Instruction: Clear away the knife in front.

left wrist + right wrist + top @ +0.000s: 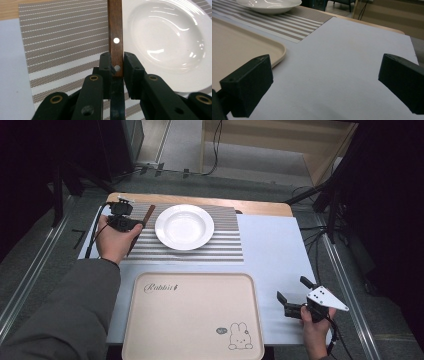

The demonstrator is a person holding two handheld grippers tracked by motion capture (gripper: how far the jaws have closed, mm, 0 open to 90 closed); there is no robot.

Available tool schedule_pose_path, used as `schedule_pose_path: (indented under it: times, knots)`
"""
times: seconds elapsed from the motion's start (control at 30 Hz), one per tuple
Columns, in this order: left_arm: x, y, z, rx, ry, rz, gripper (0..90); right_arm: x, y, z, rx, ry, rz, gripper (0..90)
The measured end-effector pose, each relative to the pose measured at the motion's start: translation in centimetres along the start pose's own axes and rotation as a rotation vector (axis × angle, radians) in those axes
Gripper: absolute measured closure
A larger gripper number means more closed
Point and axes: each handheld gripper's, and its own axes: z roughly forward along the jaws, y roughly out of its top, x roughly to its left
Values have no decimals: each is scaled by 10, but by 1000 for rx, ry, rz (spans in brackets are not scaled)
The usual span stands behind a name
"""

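Left gripper (117, 63) pinches wooden knife handle (115, 30) near its end beside plate (172, 37), so it may pivot or slip; right gripper (324, 82) spread.

The left gripper (131, 222) is clamped tight with its arm stretched forward, while the right gripper (295, 295) rests with jaws wide apart.

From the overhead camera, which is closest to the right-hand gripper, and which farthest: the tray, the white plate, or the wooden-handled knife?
Measured from the right gripper, in the high view:
1. Tray: just to its left, at the table's near edge.
2. White plate: farther back, on the striped mat.
3. Wooden-handled knife: farthest, left of the plate, clamped in the left gripper.
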Motion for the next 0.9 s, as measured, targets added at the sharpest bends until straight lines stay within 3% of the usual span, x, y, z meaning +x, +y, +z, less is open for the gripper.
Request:
schedule_pose_path:
  times: [0.3,0.9]
  knots:
    - [-15,-10,-12,-8,-24,42,767,0,0,0,-1,2,1,0]
    - [-31,-45,-36,-30,-93,63,768,0,0,-1,-4,3,0,0]
